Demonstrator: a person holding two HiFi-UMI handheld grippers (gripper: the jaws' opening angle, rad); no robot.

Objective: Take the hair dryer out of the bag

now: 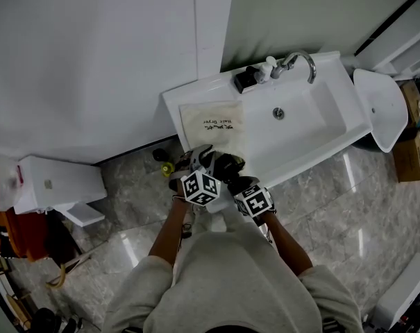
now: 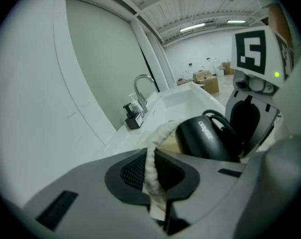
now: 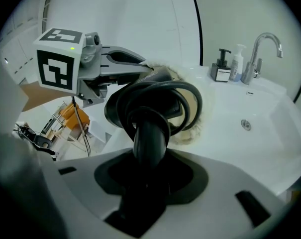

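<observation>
Between the fingers (image 3: 190,178) of your right gripper (image 3: 148,171) was the round black handle of the hair dryer (image 3: 149,114). The fingers were clamped on it about half apart, with no gap showing at either side. That was the sensible place to hold it: the handle looked like stiff, smooth plastic, and a tube that slick could roll in the pads. The weight probably sat out in the head, so you needed a firm squeeze close up to the body. The black cord (image 3: 191,94) was looped round the dryer in springy coils, which I judged could snag on cloth.

The fingers (image 2: 125,171) of your left gripper (image 2: 154,180) were nearly together, pinching the thick, rolled cream rim of the bag (image 2: 151,156). The bag looked like soft, limp, light fabric, so it would lift along with the dryer unless it was held back as you were holding it.

The dryer's glossy barrel (image 2: 205,137) stood just past that rim. Its head was already out of the mouth, and the cream opening lay behind it in the right gripper view. I couldn't tell whether any part of it was inside.

From the head view, the bag (image 1: 211,125) lay flat on the white bench (image 1: 176,104), beside the basin (image 1: 314,116). A curved metal tap (image 1: 303,61) and a dark soap dispenser (image 1: 246,80) stood at the back edge, both well apart from your grippers.
</observation>
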